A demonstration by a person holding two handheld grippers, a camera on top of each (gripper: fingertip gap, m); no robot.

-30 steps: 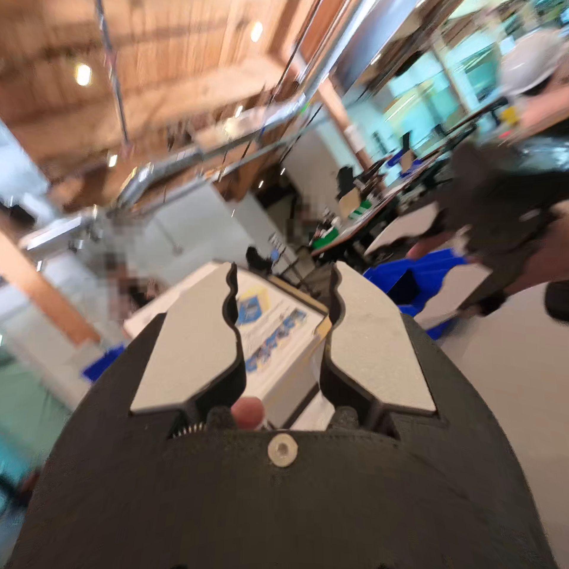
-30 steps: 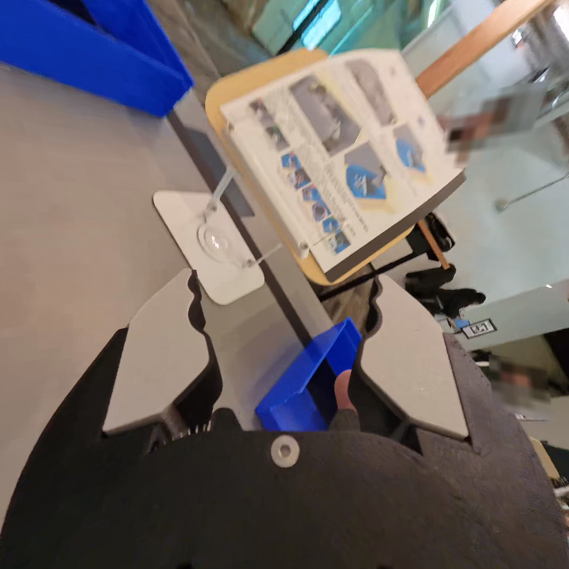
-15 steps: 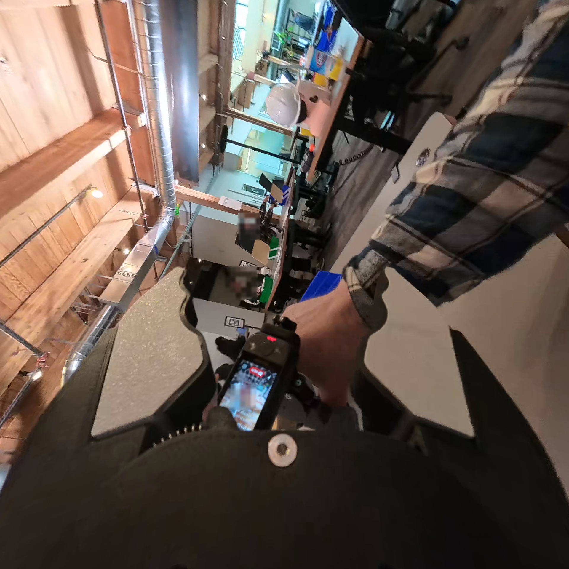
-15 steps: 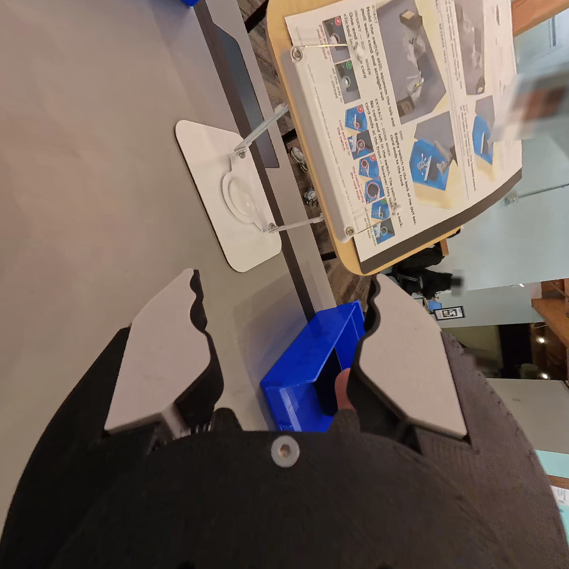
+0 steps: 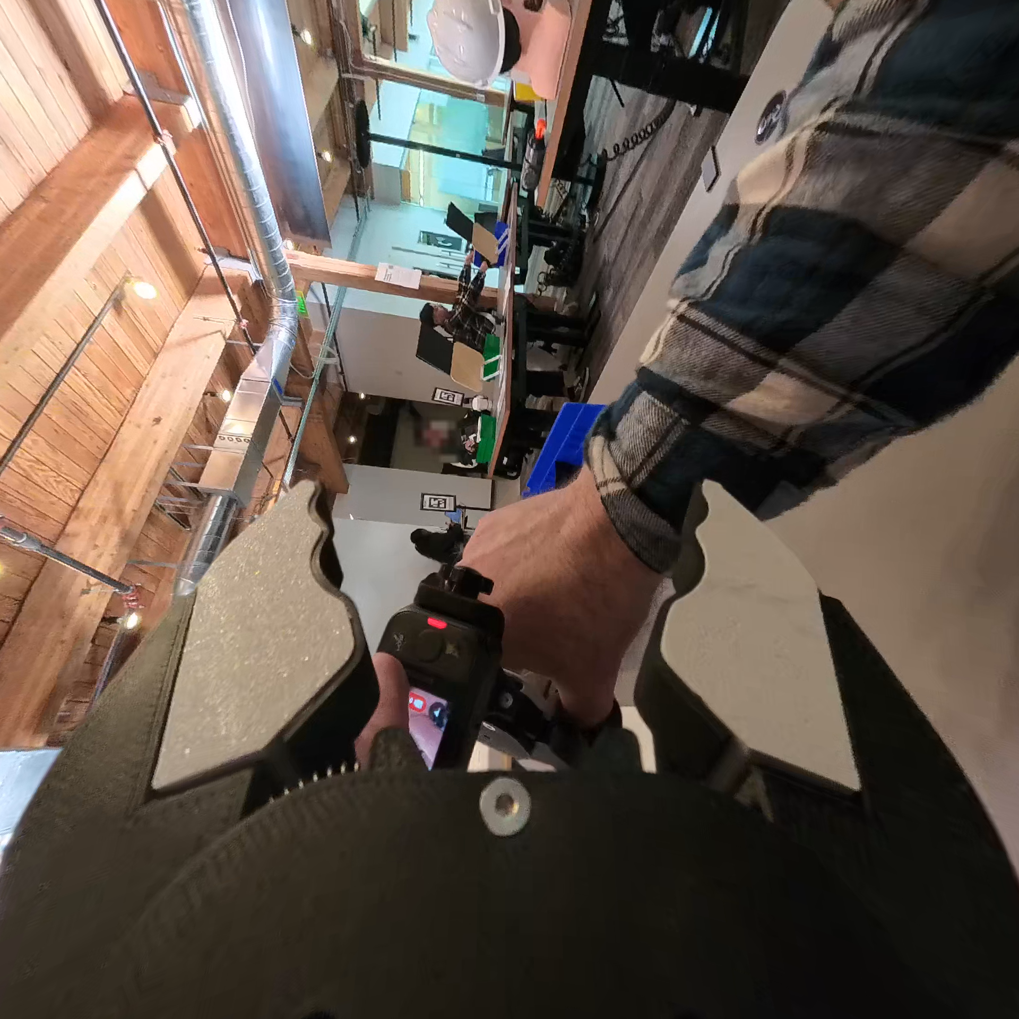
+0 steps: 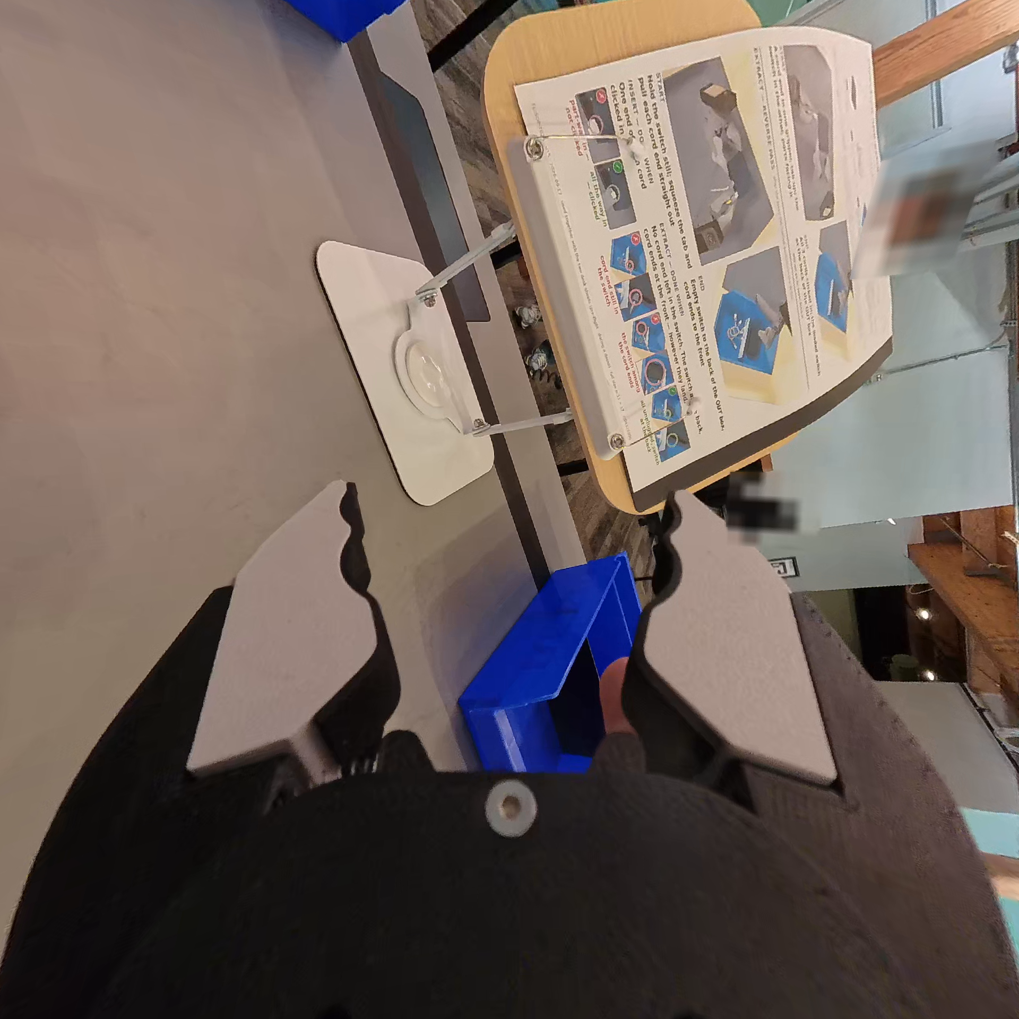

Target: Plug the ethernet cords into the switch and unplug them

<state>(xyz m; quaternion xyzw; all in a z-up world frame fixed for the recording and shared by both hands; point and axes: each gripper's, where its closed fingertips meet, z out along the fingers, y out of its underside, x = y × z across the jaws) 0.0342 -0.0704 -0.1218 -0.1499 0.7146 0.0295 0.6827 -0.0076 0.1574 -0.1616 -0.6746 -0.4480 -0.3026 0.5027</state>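
Note:
No switch or ethernet cord shows in either view. My left gripper (image 5: 510,496) is open wide and empty, rolled on its side. Beyond its fingers a hand (image 5: 551,595) in a plaid sleeve (image 5: 827,287) holds the other gripper's handle, with its black camera (image 5: 441,656) facing me. My right gripper (image 6: 510,493) is open and empty above the grey table (image 6: 165,275). A small blue bin (image 6: 546,656) sits at the table's edge, low between its fingers, and no pad touches it.
A white stand base (image 6: 397,375) on the table carries a tilted board with a printed instruction sheet (image 6: 717,248). Another blue bin (image 6: 347,14) is at the top edge. In the left wrist view a blue bin (image 5: 562,446) lies behind the hand, with desks and people farther off. The grippers' ends are close to 25 cm from one another.
My left gripper opened wide and swung from the room towards the hand and the other gripper. My right gripper stayed open and turned slightly, so the stand and sheet show more fully.

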